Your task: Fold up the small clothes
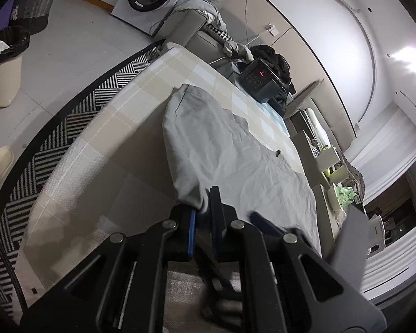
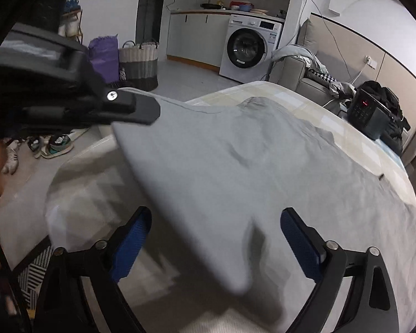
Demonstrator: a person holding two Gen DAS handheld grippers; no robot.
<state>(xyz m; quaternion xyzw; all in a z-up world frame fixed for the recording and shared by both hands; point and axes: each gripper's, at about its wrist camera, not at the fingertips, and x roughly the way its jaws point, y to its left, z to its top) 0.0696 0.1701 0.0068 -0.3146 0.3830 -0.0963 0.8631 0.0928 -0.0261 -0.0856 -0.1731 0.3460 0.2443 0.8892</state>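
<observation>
A grey garment lies spread over a table covered in a beige check cloth, one corner lifted off the surface. The left gripper is clamped narrow on that corner; seen from the right wrist, it holds the edge up so the cloth slopes down toward the tabletop. The right gripper stands wide, blue pads either side of a hanging fold of the garment without pressing on it. Containers: a woven basket sits on the floor, its contents hidden; beside it stands a purple bag; a cream bin with a black liner holds a slip of paper. A washing machine stands under a counter, door shut. On the far end of the table rests a black box with a red display, dark clothing heaped behind it. A sofa strewn with cloths lies beyond the table, and shoes sit on the floor. A striped rug borders the table.
</observation>
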